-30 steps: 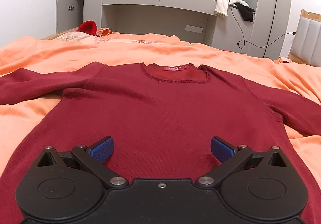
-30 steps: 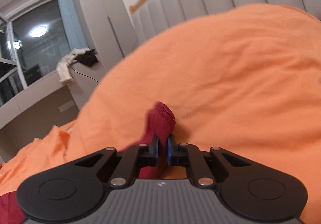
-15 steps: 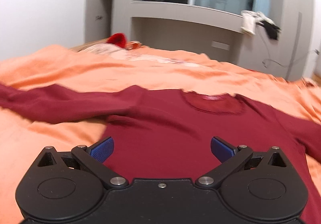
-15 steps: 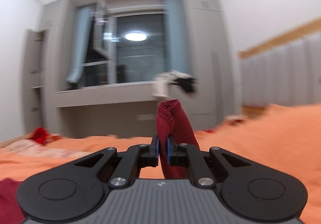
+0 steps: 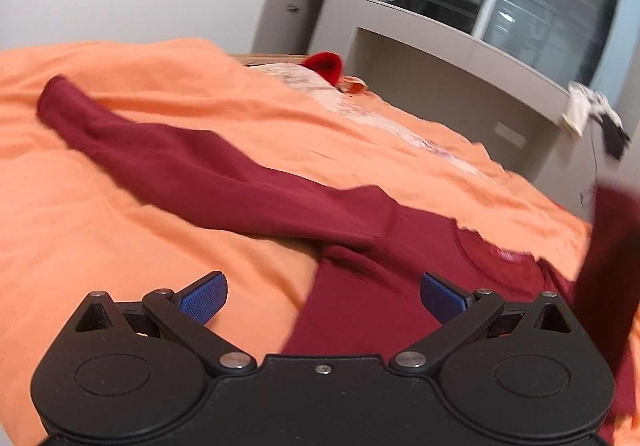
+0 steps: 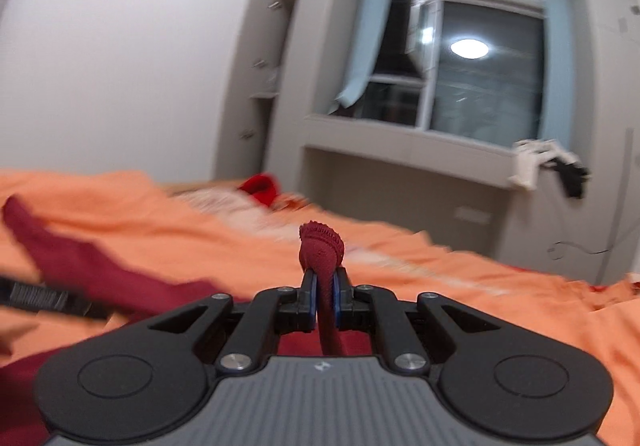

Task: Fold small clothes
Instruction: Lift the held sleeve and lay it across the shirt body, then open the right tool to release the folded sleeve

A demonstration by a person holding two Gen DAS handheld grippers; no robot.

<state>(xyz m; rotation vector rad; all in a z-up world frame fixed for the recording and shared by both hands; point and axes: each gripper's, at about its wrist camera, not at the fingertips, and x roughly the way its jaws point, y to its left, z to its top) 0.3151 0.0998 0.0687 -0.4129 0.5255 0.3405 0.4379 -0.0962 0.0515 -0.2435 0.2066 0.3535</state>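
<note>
Maroon knit top (image 5: 384, 286) lies rumpled; right gripper (image 6: 325, 300) pinches its frilled cuff (image 6: 320, 242).

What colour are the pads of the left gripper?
Blue pads on the open left gripper, clearest in the left wrist view.

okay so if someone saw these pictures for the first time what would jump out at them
A dark red long-sleeved top spread on a bright orange bedsheet, one sleeve stretched out to the left. The right hand-held gripper is clamped on the other sleeve's cuff, lifted off the bed. The left hand-held gripper hovers open above the top.
</note>
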